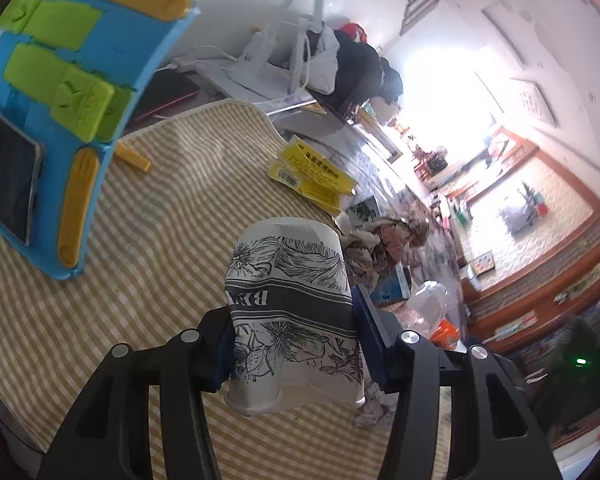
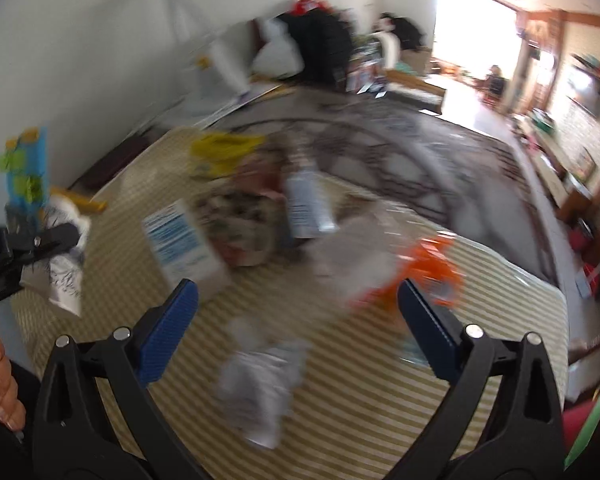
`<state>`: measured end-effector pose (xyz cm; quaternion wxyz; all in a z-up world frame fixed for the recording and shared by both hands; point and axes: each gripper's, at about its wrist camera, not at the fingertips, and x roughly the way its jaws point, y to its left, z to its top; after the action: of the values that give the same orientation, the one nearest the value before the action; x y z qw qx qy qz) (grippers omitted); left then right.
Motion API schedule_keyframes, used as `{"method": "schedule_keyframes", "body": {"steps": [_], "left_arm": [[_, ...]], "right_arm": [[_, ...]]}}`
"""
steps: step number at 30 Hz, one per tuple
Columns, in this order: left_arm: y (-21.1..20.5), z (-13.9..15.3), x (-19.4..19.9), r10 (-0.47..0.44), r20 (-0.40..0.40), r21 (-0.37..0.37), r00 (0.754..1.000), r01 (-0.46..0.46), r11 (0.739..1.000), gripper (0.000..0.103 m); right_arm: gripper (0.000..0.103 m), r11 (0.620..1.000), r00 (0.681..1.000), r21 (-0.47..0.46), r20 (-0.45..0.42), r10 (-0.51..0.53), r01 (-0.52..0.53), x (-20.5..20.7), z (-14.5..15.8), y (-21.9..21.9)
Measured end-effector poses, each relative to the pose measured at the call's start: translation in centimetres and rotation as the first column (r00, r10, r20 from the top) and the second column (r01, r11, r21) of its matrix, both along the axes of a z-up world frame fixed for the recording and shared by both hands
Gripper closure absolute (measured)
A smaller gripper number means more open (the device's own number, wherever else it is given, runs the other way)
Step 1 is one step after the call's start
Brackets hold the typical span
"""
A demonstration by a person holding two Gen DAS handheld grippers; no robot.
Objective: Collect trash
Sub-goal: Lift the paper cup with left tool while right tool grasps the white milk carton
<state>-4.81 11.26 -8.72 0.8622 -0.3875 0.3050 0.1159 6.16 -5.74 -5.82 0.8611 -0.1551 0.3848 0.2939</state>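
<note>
My left gripper (image 1: 294,340) is shut on a white paper cup (image 1: 290,300) with black flower prints, squeezed between the blue pads and lifted above the striped mat (image 1: 100,300). The right wrist view shows the same cup (image 2: 66,248) at the far left in that gripper (image 2: 56,240). My right gripper (image 2: 298,316) stands open with nothing between its fingers, above a crumpled white paper (image 2: 260,384). Ahead of it lie a blue-and-white box (image 2: 180,244), a spray bottle (image 2: 306,200), a clear plastic bottle with an orange label (image 2: 424,272) and crumpled wrappers (image 2: 240,220). This view is blurred.
A blue, green and yellow tablet stand (image 1: 60,92) holds a dark screen at the left. Yellow packets (image 1: 312,176) lie at the mat's far edge. Bags and dark clothing (image 1: 352,68) pile up by the wall. A hand (image 2: 0,384) grips the left tool.
</note>
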Motion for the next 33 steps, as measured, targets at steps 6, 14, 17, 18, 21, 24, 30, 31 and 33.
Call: {"method": "schedule_keyframes", "body": {"steps": [6, 14, 17, 18, 21, 24, 30, 31, 33], "left_arm": [[0.7, -0.6, -0.5, 0.038, 0.000, -0.033, 0.999, -0.038, 0.999, 0.055], [1.6, -1.1, -0.6, 0.057, 0.029, -0.094, 0.998, -0.054, 0.994, 0.055], [1.6, -1.2, -0.5, 0.061, 0.028, -0.095, 0.998, -0.058, 0.994, 0.055], [1.7, -1.2, -0.5, 0.063, 0.027, -0.095, 0.998, -0.060, 0.994, 0.055], [1.9, -1.3, -0.6, 0.073, 0.027, -0.095, 0.997, -0.070, 0.993, 0.055], [1.7, -1.4, -0.4, 0.071, 0.019, -0.084, 0.997, -0.069, 0.994, 0.055], [1.6, -1.3, -0.1, 0.073, 0.009, -0.056, 0.997, -0.072, 0.996, 0.055], [1.4, -1.3, 0.0, 0.070, 0.005, -0.049, 0.998, -0.069, 0.996, 0.055], [1.1, -1.3, 0.2, 0.062, -0.001, -0.036, 0.998, -0.062, 0.997, 0.055]], "right_arm": [[0.005, 0.969, 0.980, -0.154, -0.079, 0.181, -0.192, -0.2, -3.1, 8.3], [0.005, 0.978, 0.967, -0.154, -0.231, 0.106, -0.144, 3.7, -5.7, 10.2], [0.009, 0.982, 0.962, -0.141, -0.259, 0.085, -0.124, 4.3, -6.1, 9.8], [0.016, 0.981, 0.964, -0.147, -0.253, 0.084, -0.124, 4.3, -6.1, 9.8], [0.038, 0.976, 0.964, -0.157, -0.241, 0.112, -0.153, 3.7, -5.6, 9.9], [0.046, 0.973, 0.967, -0.165, -0.223, 0.120, -0.159, 3.3, -5.1, 9.9], [0.047, 0.986, 0.974, -0.110, -0.201, 0.101, -0.125, 2.3, -3.4, 7.0], [0.047, 0.990, 0.976, -0.088, -0.198, 0.090, -0.109, 2.1, -2.8, 6.0], [0.047, 0.996, 0.978, -0.044, -0.195, 0.074, -0.084, 1.8, -1.9, 4.3]]}}
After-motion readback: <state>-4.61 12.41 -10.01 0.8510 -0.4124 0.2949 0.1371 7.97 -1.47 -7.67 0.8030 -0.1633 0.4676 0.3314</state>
